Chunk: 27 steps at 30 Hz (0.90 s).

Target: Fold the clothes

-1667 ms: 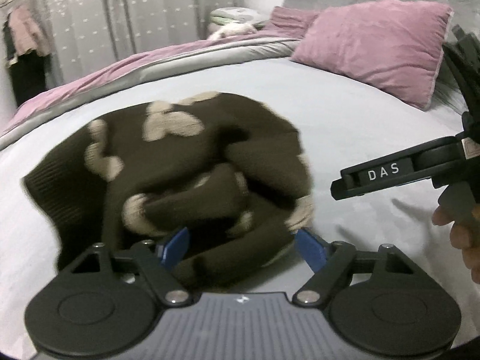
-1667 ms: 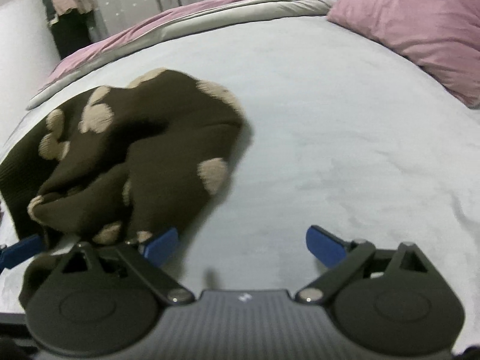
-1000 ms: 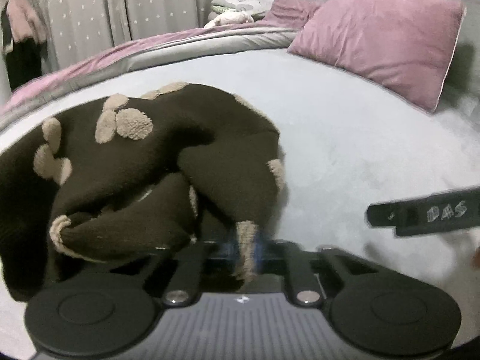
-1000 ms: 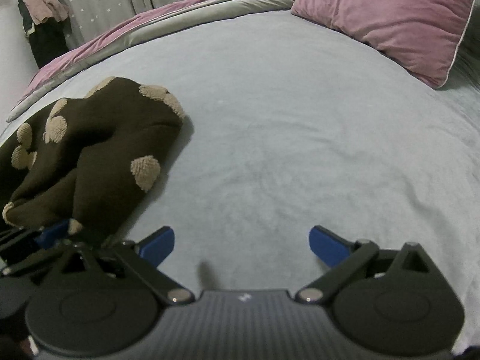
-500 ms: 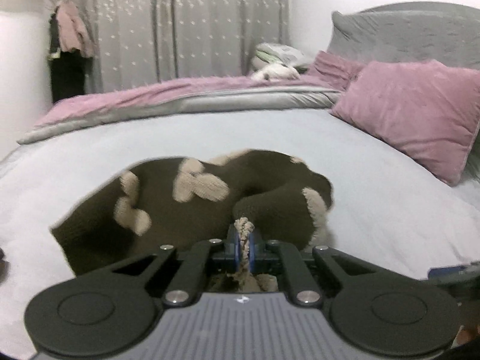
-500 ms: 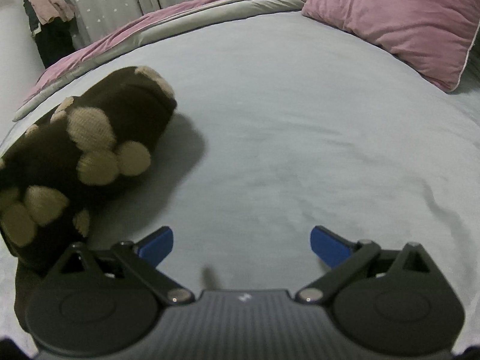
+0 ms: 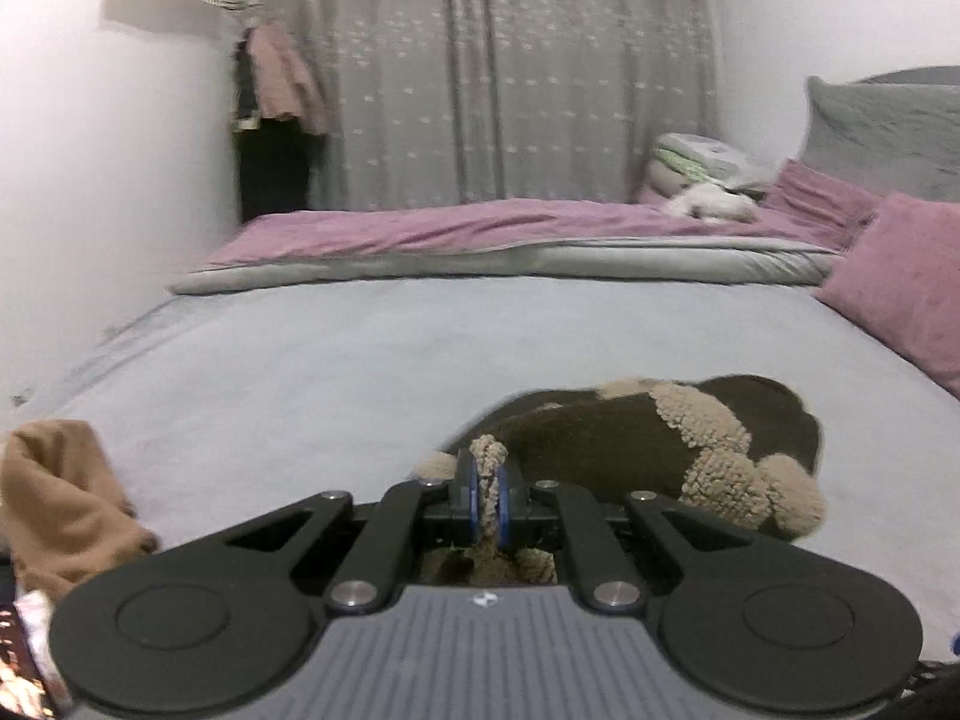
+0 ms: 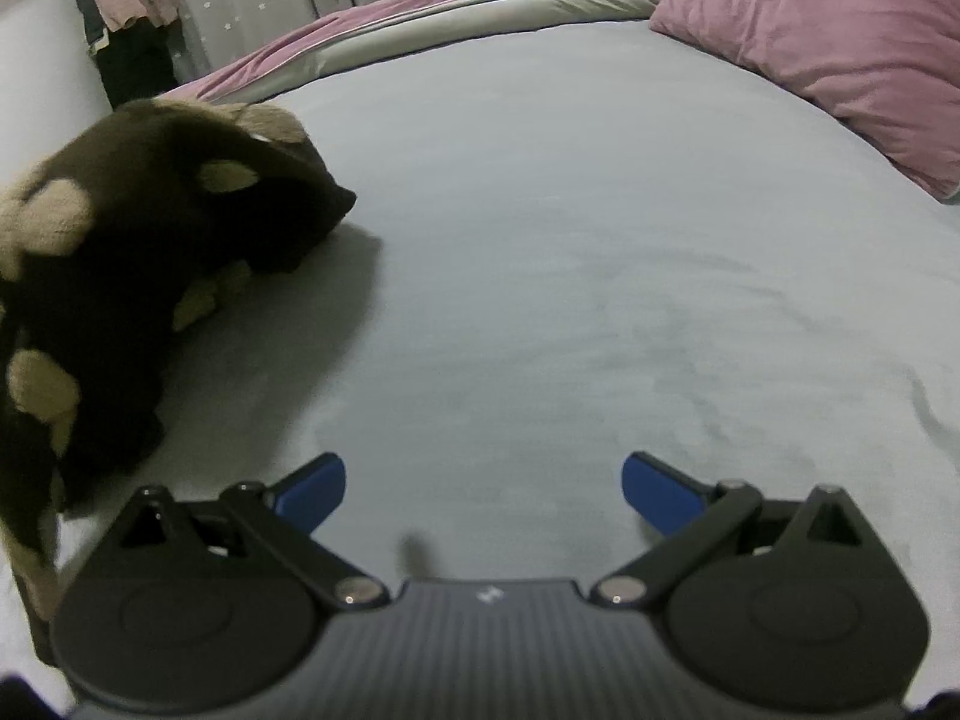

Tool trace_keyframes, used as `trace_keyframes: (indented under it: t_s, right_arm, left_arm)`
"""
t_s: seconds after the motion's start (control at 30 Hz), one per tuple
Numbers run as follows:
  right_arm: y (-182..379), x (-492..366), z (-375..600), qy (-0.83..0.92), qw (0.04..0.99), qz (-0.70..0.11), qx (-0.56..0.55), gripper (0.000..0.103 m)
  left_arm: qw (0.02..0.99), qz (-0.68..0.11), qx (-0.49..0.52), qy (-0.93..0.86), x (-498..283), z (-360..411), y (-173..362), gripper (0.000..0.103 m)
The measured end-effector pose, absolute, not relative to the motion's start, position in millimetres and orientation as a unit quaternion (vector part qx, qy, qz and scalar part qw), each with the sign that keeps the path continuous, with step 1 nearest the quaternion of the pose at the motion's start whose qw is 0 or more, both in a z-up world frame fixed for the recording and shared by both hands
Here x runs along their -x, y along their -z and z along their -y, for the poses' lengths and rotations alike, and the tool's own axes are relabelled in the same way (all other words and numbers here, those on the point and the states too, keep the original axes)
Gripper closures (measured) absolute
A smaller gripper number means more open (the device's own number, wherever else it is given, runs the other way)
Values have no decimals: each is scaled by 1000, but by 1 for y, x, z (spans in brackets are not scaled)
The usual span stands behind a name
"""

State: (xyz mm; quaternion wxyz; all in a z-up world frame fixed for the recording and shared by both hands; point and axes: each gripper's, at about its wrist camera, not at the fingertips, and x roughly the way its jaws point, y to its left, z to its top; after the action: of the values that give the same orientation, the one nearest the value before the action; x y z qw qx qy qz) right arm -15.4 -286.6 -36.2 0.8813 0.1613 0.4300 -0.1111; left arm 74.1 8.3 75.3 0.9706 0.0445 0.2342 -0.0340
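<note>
Left tool (image 7: 489, 495): blue pads pressed together on a beige, fleecy edge of the brown sweater (image 7: 606, 444). A strip of the fabric stands up between the pads, and more of it shows bunched beneath them, inside the tool's frame.

Sweater: dark brown knit with beige fleecy patches. From the left wrist view the bulk of it lies just beyond and to the right of the pinch, over the grey bed sheet (image 7: 360, 372). From the right wrist view the same sweater (image 8: 120, 252) appears as a raised heap at the left side, its far end touching the sheet and a shadow beneath it. Whether its near portion rests on the bed or hangs clear of it cannot be told.

Right tool (image 8: 483, 495): blue pads spread wide apart, nothing between them. It hangs over bare sheet, to the right of the sweater and apart from it.

Surroundings: a pink pillow (image 8: 828, 42) lies at the right side of the bed. A folded pink and grey duvet (image 7: 480, 240) runs along the far edge. A tan garment (image 7: 60, 498) lies crumpled at the left edge of the bed. Grey patterned curtains (image 7: 510, 78) hang behind, with pink and dark clothing (image 7: 279, 90) hung beside them.
</note>
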Motion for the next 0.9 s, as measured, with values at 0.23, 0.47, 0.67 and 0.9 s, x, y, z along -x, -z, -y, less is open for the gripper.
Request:
trace_keyframes:
  t_s: [0.23, 0.47, 0.67, 0.9]
  right_arm:
    - [40, 5, 273, 100, 883, -434, -149, 0]
    - [46, -4, 261, 90, 884, -438, -134, 0]
    - [49, -10, 255, 87, 884, -442, -125, 0]
    - [49, -10, 252, 88, 883, -444, -125, 0]
  left_arm:
    - [971, -234, -44, -20, -101, -45, -63, 96]
    - [963, -257, -59, -52, -117, -68, -36, 95]
    - [949, -299, -75, -60, -135, -68, -5, 94]
    - [950, -309, -42, -5, -128, -68, -6, 88]
